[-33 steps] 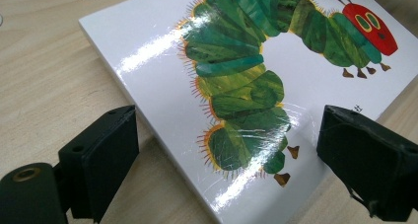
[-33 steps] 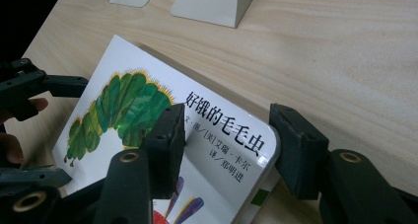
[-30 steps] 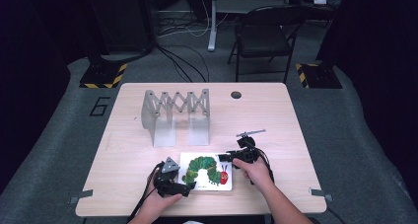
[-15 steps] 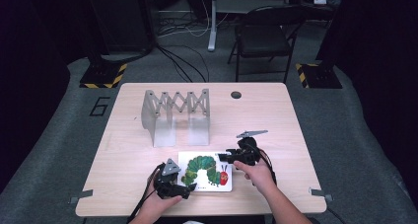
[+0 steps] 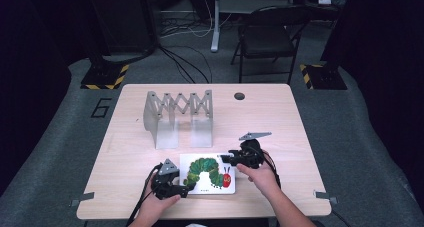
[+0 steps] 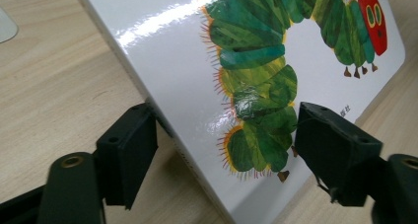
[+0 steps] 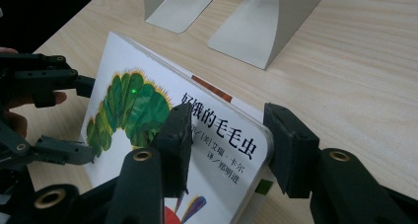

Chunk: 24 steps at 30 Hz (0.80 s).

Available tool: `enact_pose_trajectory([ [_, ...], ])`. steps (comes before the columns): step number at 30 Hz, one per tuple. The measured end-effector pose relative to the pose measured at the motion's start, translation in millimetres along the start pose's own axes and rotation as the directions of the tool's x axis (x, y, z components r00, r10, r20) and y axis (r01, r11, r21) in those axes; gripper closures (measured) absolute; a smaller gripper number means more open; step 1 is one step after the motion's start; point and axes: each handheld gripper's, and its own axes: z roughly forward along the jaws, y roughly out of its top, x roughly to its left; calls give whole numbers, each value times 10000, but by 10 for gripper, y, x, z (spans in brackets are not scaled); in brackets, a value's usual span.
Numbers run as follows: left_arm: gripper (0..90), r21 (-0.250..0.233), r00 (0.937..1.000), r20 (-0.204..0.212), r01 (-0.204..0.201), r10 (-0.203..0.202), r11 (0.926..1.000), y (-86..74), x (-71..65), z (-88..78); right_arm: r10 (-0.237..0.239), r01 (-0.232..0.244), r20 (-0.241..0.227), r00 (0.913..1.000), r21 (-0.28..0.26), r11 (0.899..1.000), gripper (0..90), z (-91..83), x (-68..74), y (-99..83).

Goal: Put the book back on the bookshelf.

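A white board book [image 5: 207,173] with a green caterpillar on its cover lies near the table's front edge. Its right side is tilted up. My right gripper [image 5: 226,159] is shut on the book's [image 7: 148,100] right corner. In the right gripper view [image 7: 226,135] one pad is on the cover by the printed title and the other is behind. My left gripper [image 5: 187,189] is at the book's left edge. Its jaws [image 6: 224,140] have just been closing and stand astride the book [image 6: 197,61], still wide. One jaw is by the spine edge, the other over the cover.
A grey metal accordion book rack [image 5: 177,117] stands behind the book at mid-table, and its feet [image 7: 266,21] are close to the book's far edge. A round cable hole [image 5: 239,96] lies at the back. A folding chair [image 5: 267,32] stands beyond the table.
The right gripper has risen slightly with the book's right side. The left gripper stays at the book's left edge with its jaws narrower.
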Motion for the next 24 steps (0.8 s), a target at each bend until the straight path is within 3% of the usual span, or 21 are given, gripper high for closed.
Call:
enact_pose_trajectory([
  [10,417,-302,9993,-160,346,-351,9989,33,58,-122,-161,161,18,9999,-159,9997,561,-39,55,36],
  [24,542,-720,9966,-794,149,-206,9973,76,93,-235,-657,655,-1,9978,-690,9955,571,-120,194,110],
])
